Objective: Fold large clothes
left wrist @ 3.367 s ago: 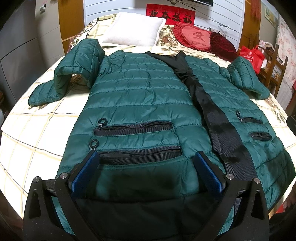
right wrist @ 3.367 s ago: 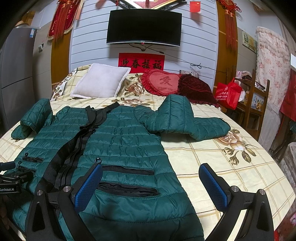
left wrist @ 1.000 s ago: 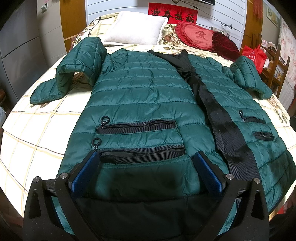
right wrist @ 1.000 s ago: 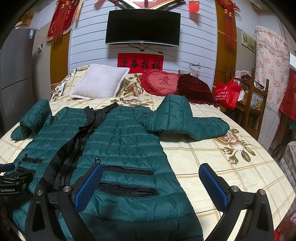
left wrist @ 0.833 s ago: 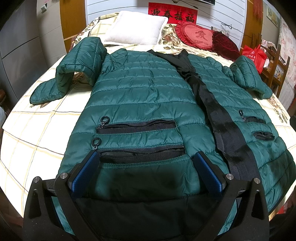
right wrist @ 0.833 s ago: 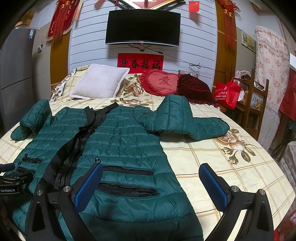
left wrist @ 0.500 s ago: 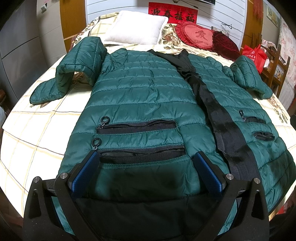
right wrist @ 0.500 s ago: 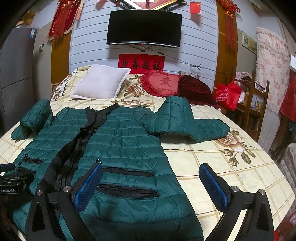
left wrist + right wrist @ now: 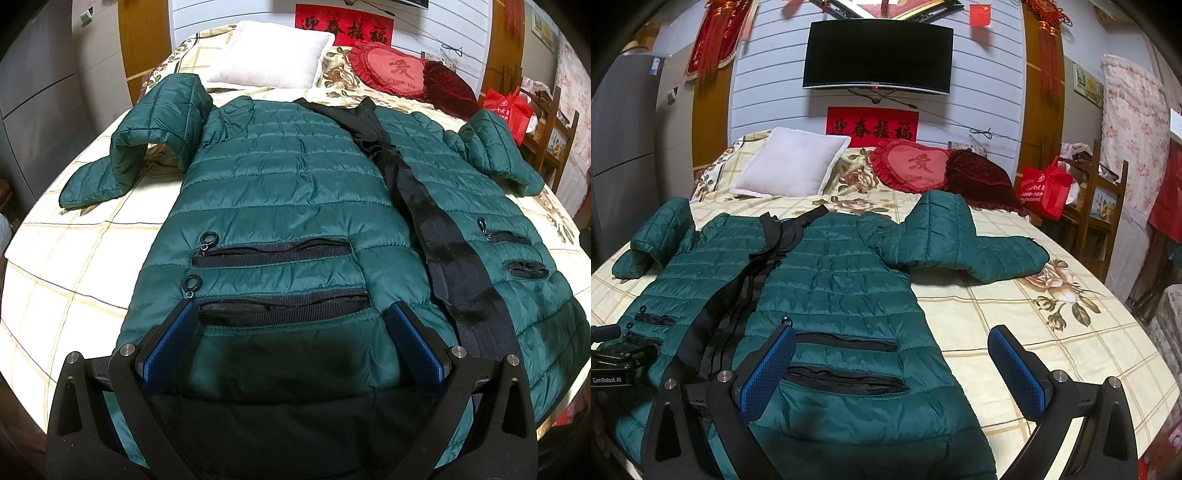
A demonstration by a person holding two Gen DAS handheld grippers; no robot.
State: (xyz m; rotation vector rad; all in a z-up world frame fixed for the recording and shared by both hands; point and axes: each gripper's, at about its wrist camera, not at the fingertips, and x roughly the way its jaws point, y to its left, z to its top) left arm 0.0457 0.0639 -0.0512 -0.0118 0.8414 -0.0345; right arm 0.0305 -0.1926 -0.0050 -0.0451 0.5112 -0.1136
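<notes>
Jacket (image 9: 280, 192) spread flat, front up, on the bed (image 9: 74, 258), hem toward both tongs.

Left tongs (image 9: 295, 343) are spread wide and hold nothing; they sit low over the hem, their blue pads flanking the lower zip pocket (image 9: 280, 301) of one front panel. Right tongs (image 9: 894, 363) are likewise spread and empty, one pad over the other panel beside its pocket (image 9: 846, 382), the other pad over bare bedsheet off the jacket's side edge. Both sleeves lie bent outward near the pillow (image 9: 792, 168).
</notes>
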